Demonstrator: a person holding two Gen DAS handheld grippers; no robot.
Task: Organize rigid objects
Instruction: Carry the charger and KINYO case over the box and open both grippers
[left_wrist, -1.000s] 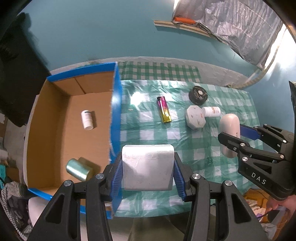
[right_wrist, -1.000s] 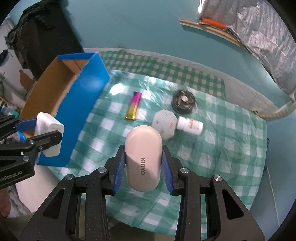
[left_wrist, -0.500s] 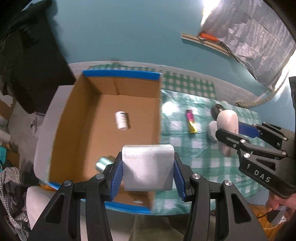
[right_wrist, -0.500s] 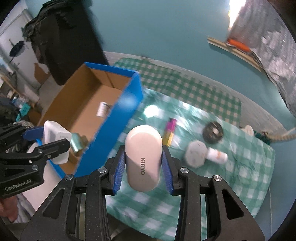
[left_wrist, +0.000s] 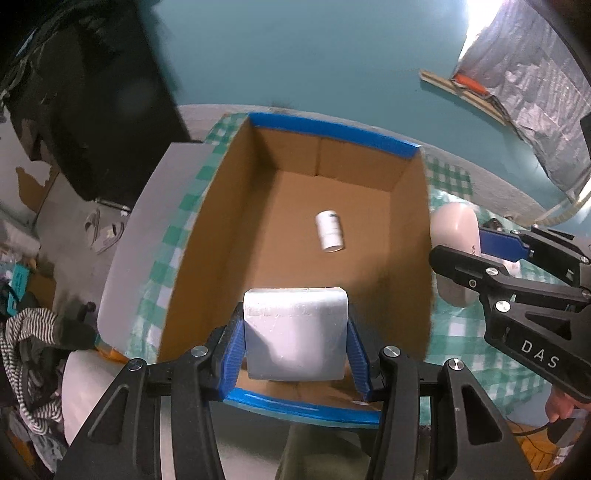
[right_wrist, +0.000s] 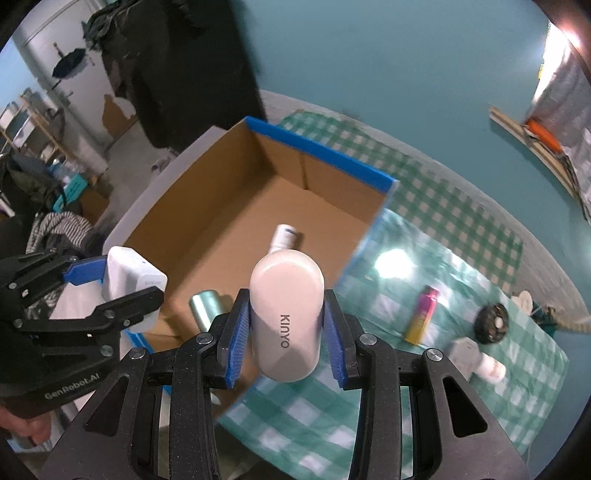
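Left claw (left_wrist: 295, 345): I am gripping the white block (left_wrist: 295, 332), tilting steeply down over the cardboard box (left_wrist: 410, 236).
Right claw (right_wrist: 284, 328): I am clenching the KINYO case (right_wrist: 284, 317), angling down at the box's edge.

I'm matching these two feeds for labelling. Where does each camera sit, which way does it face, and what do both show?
Left wrist: on the left claw, facing down into the cardboard box; it grips a white block.
Right wrist: on the right claw, facing down over the box edge; it grips a white case.
Shared: box, small bottle, the other claw.
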